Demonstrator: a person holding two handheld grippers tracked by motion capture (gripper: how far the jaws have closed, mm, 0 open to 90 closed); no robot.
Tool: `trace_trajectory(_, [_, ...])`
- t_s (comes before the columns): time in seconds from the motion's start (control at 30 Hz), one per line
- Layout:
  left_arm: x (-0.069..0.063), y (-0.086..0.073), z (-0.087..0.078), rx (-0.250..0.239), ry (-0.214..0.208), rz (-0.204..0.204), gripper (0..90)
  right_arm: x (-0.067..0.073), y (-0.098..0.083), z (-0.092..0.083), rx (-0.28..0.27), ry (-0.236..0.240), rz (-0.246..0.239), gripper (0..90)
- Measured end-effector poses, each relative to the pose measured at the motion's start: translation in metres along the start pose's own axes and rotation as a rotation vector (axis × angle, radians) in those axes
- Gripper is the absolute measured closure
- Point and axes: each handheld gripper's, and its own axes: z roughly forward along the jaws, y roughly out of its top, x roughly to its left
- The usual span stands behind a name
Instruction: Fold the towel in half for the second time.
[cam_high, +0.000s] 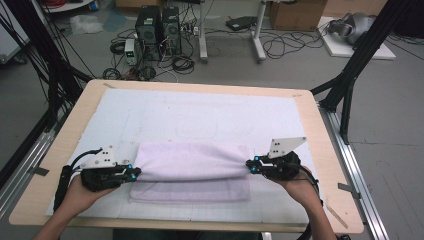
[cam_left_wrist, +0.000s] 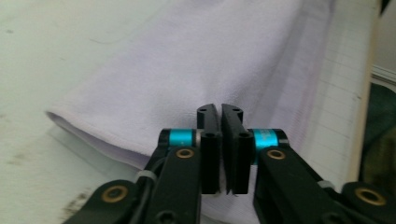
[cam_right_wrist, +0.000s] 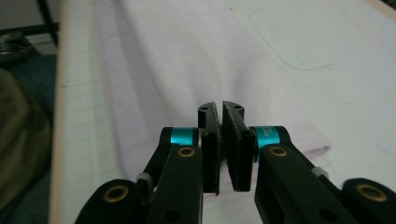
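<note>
A lavender towel lies folded on the white mat, its upper layer pulled taut between my two grippers. My left gripper is shut on the towel's left end, where the cloth tapers into the jaws. At the right end, my right gripper pinches the cloth the same way. In the left gripper view the jaws of the left gripper stand almost together, with the towel stretching away. In the right gripper view the right gripper is likewise closed, and the towel spreads beyond it.
The mat covers most of the wooden table. Black frame posts stand at the table's right and left. Computer towers, cables and a cardboard box sit on the floor beyond the far edge.
</note>
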Motion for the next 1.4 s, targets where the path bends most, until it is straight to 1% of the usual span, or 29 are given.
trace_trajectory(0.03, [-0.001,-0.004,0.002,0.013,0.005,-0.003,73.4,0.002,-0.002,0.001,0.004,0.001,0.000,76.9])
trace_trajectory(0.07, [-0.002,-0.007,0.003,0.022,0.005,-0.011,66.2,0.005,-0.005,0.002,0.002,-0.005,0.020,74.1])
trace_trajectory(0.13, [-0.002,-0.014,0.007,0.036,-0.002,-0.016,63.5,0.008,-0.014,0.005,-0.028,0.014,0.040,70.0])
trace_trajectory(0.2, [-0.003,-0.018,0.010,0.055,0.000,-0.015,62.2,0.012,-0.021,0.010,-0.032,0.031,0.059,64.7])
trace_trajectory(0.23, [-0.003,-0.019,0.012,0.060,-0.001,-0.011,62.2,0.015,-0.026,0.016,-0.024,0.045,0.059,63.0])
trace_trajectory(0.27, [-0.003,-0.020,0.014,0.066,0.001,-0.005,61.6,0.018,-0.031,0.021,0.001,0.045,0.050,61.0])
trace_trajectory(0.33, [-0.004,-0.020,0.017,0.078,0.001,0.001,61.3,0.022,-0.039,0.031,0.027,0.052,0.058,57.8])
trace_trajectory(0.37, [-0.005,-0.021,0.020,0.088,0.005,0.003,61.1,0.024,-0.043,0.035,0.034,0.067,0.068,57.4])
trace_trajectory(0.43, [-0.007,-0.024,0.026,0.114,0.004,0.013,63.5,0.026,-0.048,0.041,0.063,0.065,0.060,58.6])
trace_trajectory(0.47, [-0.008,-0.026,0.029,0.127,0.003,0.024,67.6,0.027,-0.050,0.044,0.072,0.063,0.057,63.6])
trace_trajectory(0.5, [-0.009,-0.027,0.030,0.125,0.012,0.030,73.6,0.027,-0.052,0.045,0.078,0.067,0.052,70.0])
trace_trajectory(0.53, [-0.009,-0.027,0.030,0.113,0.012,0.033,77.7,0.027,-0.052,0.045,0.077,0.066,0.051,75.5])
trace_trajectory(0.57, [-0.009,-0.026,0.029,0.112,0.013,0.022,82.7,0.026,-0.052,0.044,0.074,0.063,0.048,79.8])
trace_trajectory(0.6, [-0.008,-0.025,0.028,0.110,0.013,0.021,84.8,0.025,-0.052,0.042,0.059,0.074,0.067,82.1])
trace_trajectory(0.63, [-0.008,-0.024,0.026,0.101,0.013,0.015,85.8,0.022,-0.050,0.039,0.044,0.072,0.071,82.9])
trace_trajectory(0.77, [-0.007,-0.017,0.015,0.076,0.030,0.027,86.5,0.020,-0.043,0.027,0.014,0.046,0.069,84.5])
trace_trajectory(0.8, [-0.007,-0.013,0.011,0.057,0.037,0.026,86.5,0.020,-0.041,0.025,0.005,0.049,0.063,84.8])
trace_trajectory(0.87, [-0.008,-0.009,0.002,0.034,0.048,0.030,86.6,0.020,-0.036,0.019,-0.020,0.038,0.047,84.9])
trace_trajectory(0.93, [-0.010,-0.008,-0.004,0.021,0.048,0.030,86.8,0.023,-0.032,0.014,-0.042,0.045,0.040,85.0])
trace_trajectory(1.0, [-0.014,-0.011,-0.007,0.022,0.041,0.035,86.8,0.027,-0.031,0.012,-0.046,0.053,0.036,85.1])
trace_trajectory(1.07, [-0.020,-0.018,-0.006,0.038,0.017,0.031,86.4,0.033,-0.035,0.012,-0.036,0.073,0.037,84.9])
trace_trajectory(1.1, [-0.021,-0.022,-0.004,0.049,0.007,0.030,84.5,0.036,-0.039,0.015,-0.026,0.095,0.044,84.0])
trace_trajectory(1.13, [-0.023,-0.026,-0.001,0.064,0.008,0.029,78.7,0.037,-0.042,0.017,-0.012,0.115,0.056,80.5])
trace_trajectory(1.17, [-0.023,-0.027,0.000,0.064,0.011,0.020,70.3,0.039,-0.045,0.020,0.000,0.119,0.067,74.2])
trace_trajectory(1.2, [-0.022,-0.028,0.002,0.059,0.012,0.005,64.5,0.039,-0.046,0.021,-0.005,0.117,0.078,71.3])
trace_trajectory(1.23, [-0.021,-0.028,0.003,0.053,0.011,-0.002,62.6,0.038,-0.047,0.020,-0.038,0.122,0.094,71.0])
trace_trajectory(1.3, [-0.020,-0.023,0.005,0.039,0.009,-0.002,63.3,0.035,-0.044,0.020,-0.073,0.116,0.111,70.3])
trace_trajectory(1.37, [-0.018,-0.018,0.009,0.032,0.010,0.000,67.2,0.032,-0.041,0.024,-0.082,0.106,0.111,70.9])
trace_trajectory(1.4, [-0.017,-0.017,0.012,0.034,0.012,0.000,71.1,0.031,-0.040,0.028,-0.072,0.103,0.112,72.0])
